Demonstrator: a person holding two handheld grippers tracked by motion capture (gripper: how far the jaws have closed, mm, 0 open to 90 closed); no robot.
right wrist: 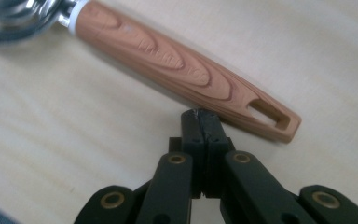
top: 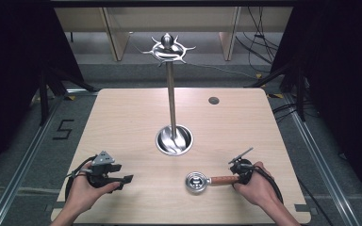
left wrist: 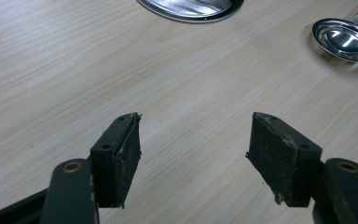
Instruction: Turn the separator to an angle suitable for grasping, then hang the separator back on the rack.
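Observation:
A small metal ladle lies flat on the table, its round bowl (top: 195, 182) to the left and its wooden handle (top: 222, 180) pointing right. My right gripper (top: 236, 176) is shut with nothing between its jaws. In the right gripper view its closed tip (right wrist: 200, 116) sits on the table right beside the handle (right wrist: 182, 60), near the slotted end. The left gripper (top: 124, 173) rests at the front left, open and empty. Its jaws (left wrist: 196, 140) stand wide over bare wood, with the ladle bowl (left wrist: 345, 39) farther off.
A tall metal stand (top: 171, 94) with a ring of hooks (top: 168, 48) on top rises from a round dish base (top: 174, 140) at the table's middle. A small dark hole (top: 213, 100) marks the far right of the tabletop. Cables trail from both grippers.

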